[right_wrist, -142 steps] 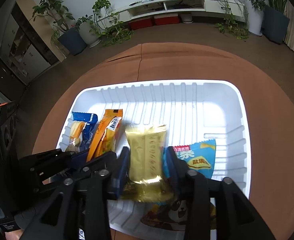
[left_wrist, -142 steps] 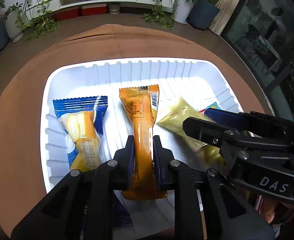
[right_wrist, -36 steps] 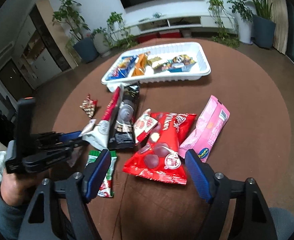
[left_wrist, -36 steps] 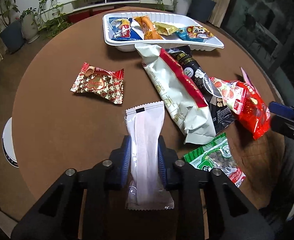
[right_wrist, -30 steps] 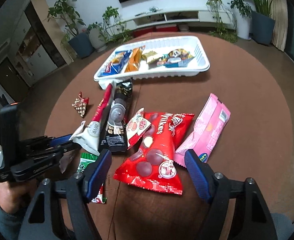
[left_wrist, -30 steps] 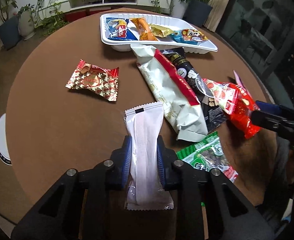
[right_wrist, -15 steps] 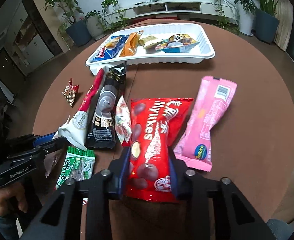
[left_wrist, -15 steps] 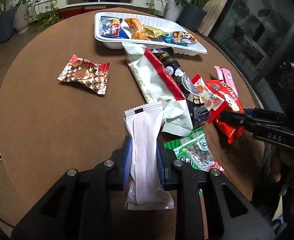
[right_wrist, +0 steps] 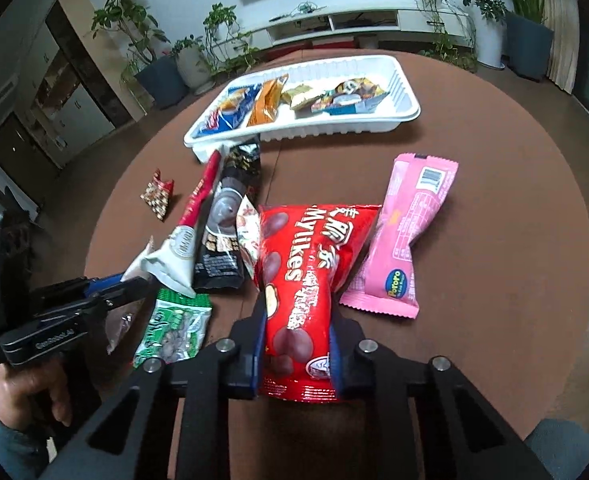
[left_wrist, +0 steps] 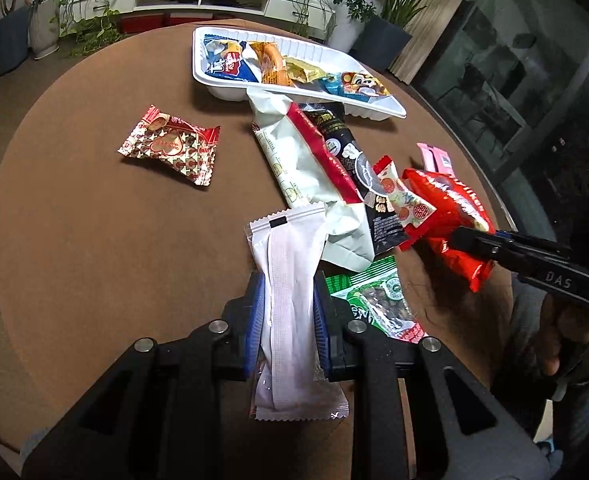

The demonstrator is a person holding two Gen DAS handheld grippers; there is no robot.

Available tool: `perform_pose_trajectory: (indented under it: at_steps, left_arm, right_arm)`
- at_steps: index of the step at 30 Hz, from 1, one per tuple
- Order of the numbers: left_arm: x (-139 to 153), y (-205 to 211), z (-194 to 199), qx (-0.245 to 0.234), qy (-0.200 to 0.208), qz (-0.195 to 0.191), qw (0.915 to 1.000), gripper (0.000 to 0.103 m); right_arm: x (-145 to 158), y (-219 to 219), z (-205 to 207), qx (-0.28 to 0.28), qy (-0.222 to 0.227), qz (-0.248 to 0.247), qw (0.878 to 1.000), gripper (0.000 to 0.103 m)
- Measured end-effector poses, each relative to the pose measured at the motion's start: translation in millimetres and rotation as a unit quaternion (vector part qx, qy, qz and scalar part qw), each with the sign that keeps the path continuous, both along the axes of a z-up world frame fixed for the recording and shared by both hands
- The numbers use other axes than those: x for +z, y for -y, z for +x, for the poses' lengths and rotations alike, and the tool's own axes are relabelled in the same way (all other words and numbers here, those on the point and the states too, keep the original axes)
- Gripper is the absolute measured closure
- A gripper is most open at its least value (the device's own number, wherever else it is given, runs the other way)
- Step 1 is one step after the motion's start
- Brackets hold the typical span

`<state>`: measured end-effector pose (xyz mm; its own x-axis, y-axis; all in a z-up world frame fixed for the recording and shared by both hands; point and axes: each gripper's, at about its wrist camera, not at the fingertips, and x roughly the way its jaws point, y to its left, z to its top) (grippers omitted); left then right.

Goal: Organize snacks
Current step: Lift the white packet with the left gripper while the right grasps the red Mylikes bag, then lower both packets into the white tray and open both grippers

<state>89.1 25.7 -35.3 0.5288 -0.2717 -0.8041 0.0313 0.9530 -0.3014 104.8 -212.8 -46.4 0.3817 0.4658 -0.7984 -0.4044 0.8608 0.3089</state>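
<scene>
Snacks: my left gripper (left_wrist: 287, 322) pinches the white packet (left_wrist: 288, 296), long axis pointing ahead | my right gripper (right_wrist: 296, 344) has just closed around the red bag (right_wrist: 302, 276) | tray (right_wrist: 404, 98) lies straight ahead, far side of table; right hand nearer.

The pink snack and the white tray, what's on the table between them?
Nothing. In the right wrist view, only bare brown table lies between the pink snack and the white tray.
</scene>
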Motion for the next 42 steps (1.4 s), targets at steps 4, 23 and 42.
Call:
perform_pose_trajectory:
  at_steps: [4, 23, 42]
  left_arm:
    - [5, -1, -1, 0.000, 0.007, -0.009, 0.9999, 0.082]
    - [66, -29, 53, 0.011, 0.066, -0.035, 0.9971, 0.082]
    - [89, -21, 234, -0.005, 0.055, 0.030, 0.9981, 0.082]
  right_arm:
    - [11, 8, -2, -0.005, 0.003, 0.025, 1.000, 0.077]
    - [60, 74, 59, -0.082, 0.032, 0.078, 0.993, 0.077]
    - [89, -34, 217, -0.030, 0.056, 0.055, 0.996, 0.077]
